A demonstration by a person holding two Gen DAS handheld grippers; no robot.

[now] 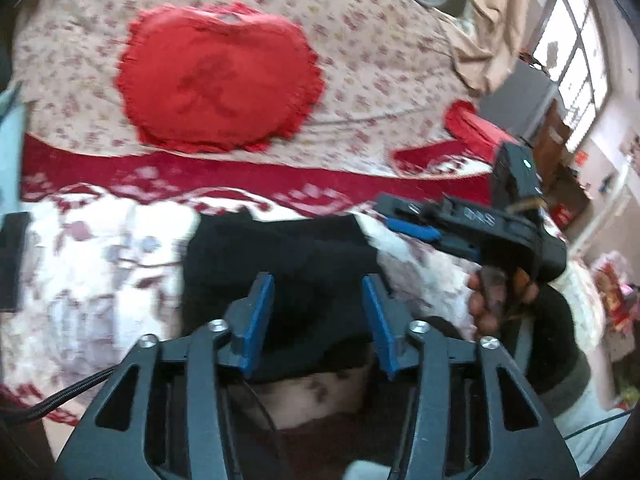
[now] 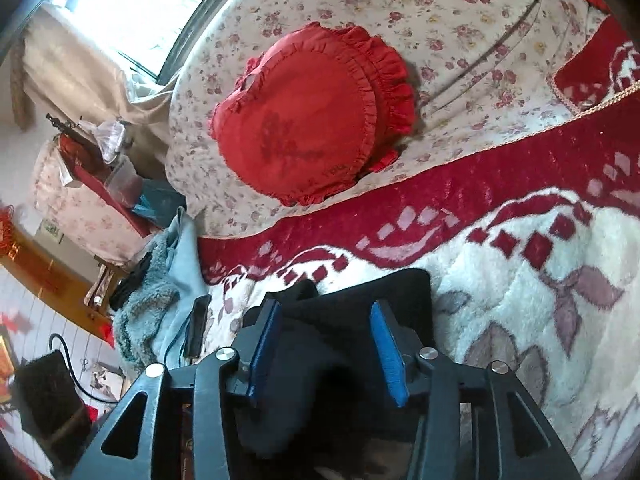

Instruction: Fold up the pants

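Left wrist view: left gripper [image 1: 319, 320] spread wide, blue pads [image 1: 256, 322] well apart, nothing between them; black pants [image 1: 280, 268] lie folded into a compact bundle on the white-and-red blanket [image 1: 100, 272] directly beyond the fingertips. Whether the pads touch the cloth, cannot tell. To the right, the right gripper [image 1: 416, 228] is seen side-on, held in a dark-sleeved hand [image 1: 496, 296], hanging beside the right edge of the pants; its opening cannot be read from this angle. Farther back, a red frilled cushion [image 1: 218, 76] sits on a floral quilt [image 1: 380, 60]. Picture is motion-blurred. Right wrist view: right gripper [image 2: 324, 344] also wide open, pads [image 2: 264, 344] apart with empty gap; the pants [image 2: 360, 300] fill the space under and between the fingers, resting on the blanket [image 2: 520, 300]. A dark phone-like slab [image 2: 196, 328] lies at the blanket's left edge, next to a grey-blue fleece [image 2: 148, 300]. Red cushion [image 2: 312, 116] beyond on the quilt [image 2: 440, 20].
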